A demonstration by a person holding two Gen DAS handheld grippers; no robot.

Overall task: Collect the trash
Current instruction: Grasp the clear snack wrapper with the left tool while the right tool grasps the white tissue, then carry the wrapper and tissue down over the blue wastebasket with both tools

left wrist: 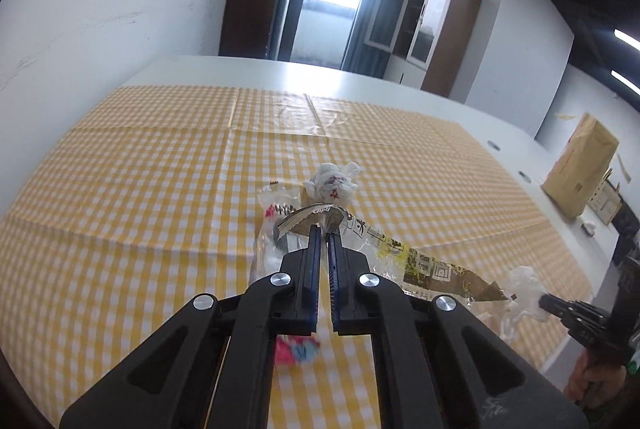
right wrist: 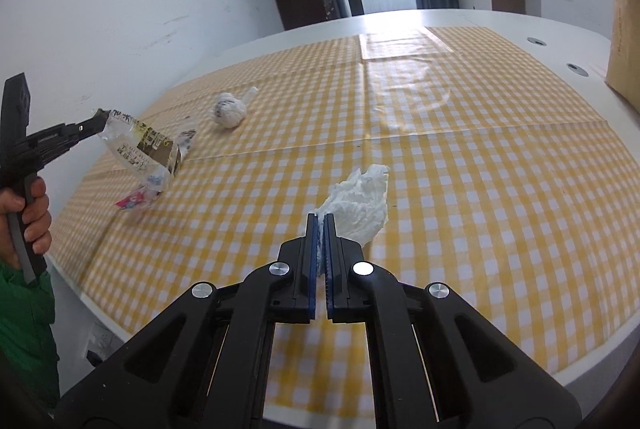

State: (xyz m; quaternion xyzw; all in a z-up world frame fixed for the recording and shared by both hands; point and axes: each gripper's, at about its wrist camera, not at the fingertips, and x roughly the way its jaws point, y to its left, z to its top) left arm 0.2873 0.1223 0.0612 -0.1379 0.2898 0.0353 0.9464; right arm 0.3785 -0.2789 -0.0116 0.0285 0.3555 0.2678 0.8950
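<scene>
Left tongs (left wrist: 323, 229) clamped on crinkly clear wrapper (left wrist: 400, 253), lifted off the checked cloth (left wrist: 140, 169) for carrying away. Right tongs (right wrist: 319, 219) pinched shut on soft white tissue (right wrist: 362, 205), also raised. Balled paper wad (right wrist: 229, 110) beyond the wrapper and pink candy wrapper (right wrist: 134, 200) under it both lie on the surface, uncollected.

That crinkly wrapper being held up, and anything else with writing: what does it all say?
Clear plastic wrapper in the left gripper: black and yellow printed characters, too blurred to read.
Brown paper bag: small red and dark marks, illegible.
Crumpled white wad: dark print, unreadable.
No text reads clearly.
</scene>
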